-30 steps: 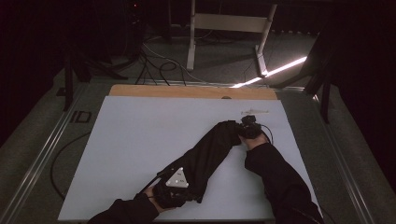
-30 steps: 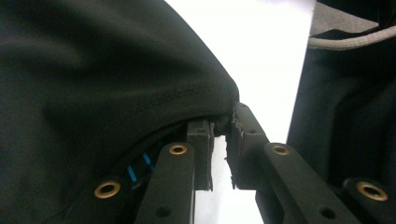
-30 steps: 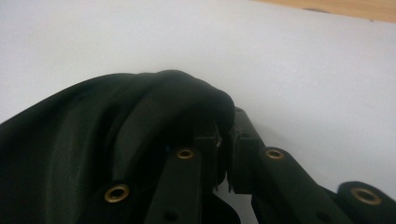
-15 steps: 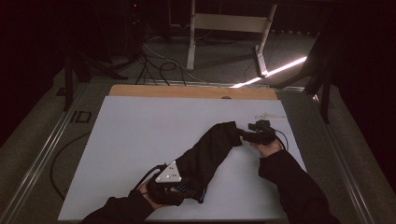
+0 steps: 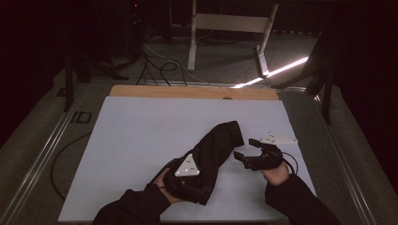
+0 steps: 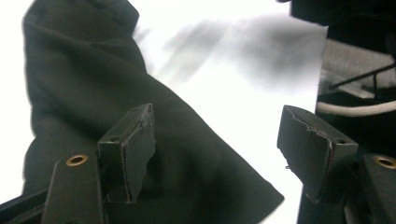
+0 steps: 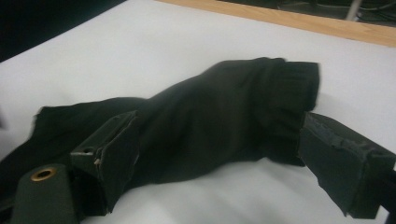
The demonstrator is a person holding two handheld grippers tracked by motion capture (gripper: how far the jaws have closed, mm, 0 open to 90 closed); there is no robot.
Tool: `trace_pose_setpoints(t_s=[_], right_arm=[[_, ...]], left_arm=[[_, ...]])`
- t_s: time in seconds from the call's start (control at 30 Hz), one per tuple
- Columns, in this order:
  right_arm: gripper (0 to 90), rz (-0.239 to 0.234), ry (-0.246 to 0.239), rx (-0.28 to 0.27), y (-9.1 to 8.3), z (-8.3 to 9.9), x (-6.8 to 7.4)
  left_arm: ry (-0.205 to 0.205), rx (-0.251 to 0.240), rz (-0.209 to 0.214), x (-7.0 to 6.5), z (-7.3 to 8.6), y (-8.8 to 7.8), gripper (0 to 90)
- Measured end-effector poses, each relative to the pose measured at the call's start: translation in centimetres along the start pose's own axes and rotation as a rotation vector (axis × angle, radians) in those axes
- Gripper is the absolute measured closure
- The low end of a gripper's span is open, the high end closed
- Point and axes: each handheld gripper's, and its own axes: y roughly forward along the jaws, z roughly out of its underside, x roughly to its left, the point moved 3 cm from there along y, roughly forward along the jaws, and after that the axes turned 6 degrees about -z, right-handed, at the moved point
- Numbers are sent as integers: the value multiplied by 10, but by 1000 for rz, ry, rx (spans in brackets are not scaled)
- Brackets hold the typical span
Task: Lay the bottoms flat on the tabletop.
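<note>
The black cloth [image 5: 213, 152] lies bunched in a long roll on the white desk [image 5: 141, 131], running from about seven o'clock near your left hand up to one o'clock, where its ribbed, cuff-like end sits a little right of the desk's middle. In the right gripper view that ribbed end [image 7: 285, 93] rests on the desk beyond the tongs, with the rest of the cloth trailing toward eight o'clock. Your left tongs [image 5: 187, 180] sit over the cloth's near end; in the left gripper view their jaws stand spread, having just been opening, with the cloth under and between them but neither pad pressing on it. Your right tongs [image 5: 245, 149] hang just beside the cloth at its three o'clock side, apart from it, jaws wide and empty, having likewise just been opening. The grey three-cornered plate [image 5: 187, 166] on the left one faces up. At twelve o'clock a wooden strip [image 5: 197, 92] borders the desk, and beyond it cables [image 5: 159, 65] lie on the dark floor.
</note>
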Motion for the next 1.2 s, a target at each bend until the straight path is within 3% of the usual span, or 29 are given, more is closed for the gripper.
trace_pose_setpoints(t_s=[0.2, 0.27, 0.37, 0.43, 0.47, 0.5, 0.53, 0.6, 0.8, 0.83, 0.9, 0.93, 1.03, 1.07, 1.13, 1.2], right_arm=[[139, -15, -16, 4, -3, 6, 12], [139, -16, -32, 14, -3, 11, 18], [139, -20, -35, 29, -3, 15, 21], [139, -22, -37, 31, -4, 16, 21], [139, -25, -37, 31, -5, 18, 23], [139, -25, -37, 31, -5, 18, 23], [139, -26, -40, 34, -5, 20, 25], [139, -26, -40, 34, -5, 20, 25], [141, -45, -35, 38, -5, 23, 27], [142, -69, -42, 36, -4, 22, 34], [141, -91, -48, 44, -2, 23, 40], [139, -110, -54, 55, 0, 24, 46], [138, -125, -55, 61, 2, 25, 50], [134, -179, -55, 86, 9, 30, 62], [137, -192, -60, 100, 12, 32, 67], [151, -236, -77, 129, 18, 37, 77]], left_arm=[[44, 70, -8, -2, 2, 26, 281], [73, 122, -29, -3, 9, 41, 293], [116, 181, -79, 1, 19, 52, 421], [121, 189, -80, 3, 21, 54, 457], [129, 196, -84, 5, 23, 54, 616], [129, 196, -84, 5, 23, 54, 690], [125, 195, -80, 7, 23, 54, 779], [121, 192, -76, 9, 22, 53, 822], [80, 149, -53, 15, 14, 45, 846], [47, 116, -45, 21, 9, 39, 847], [24, 93, -37, 26, 5, 35, 847], [-17, 71, -20, 32, 3, 32, 847], [-31, 60, -27, 35, 1, 30, 847], [-47, 47, -34, 37, 0, 29, 848], [-59, 39, -35, 38, -1, 29, 848], [-72, 32, -35, 40, -2, 29, 848]])
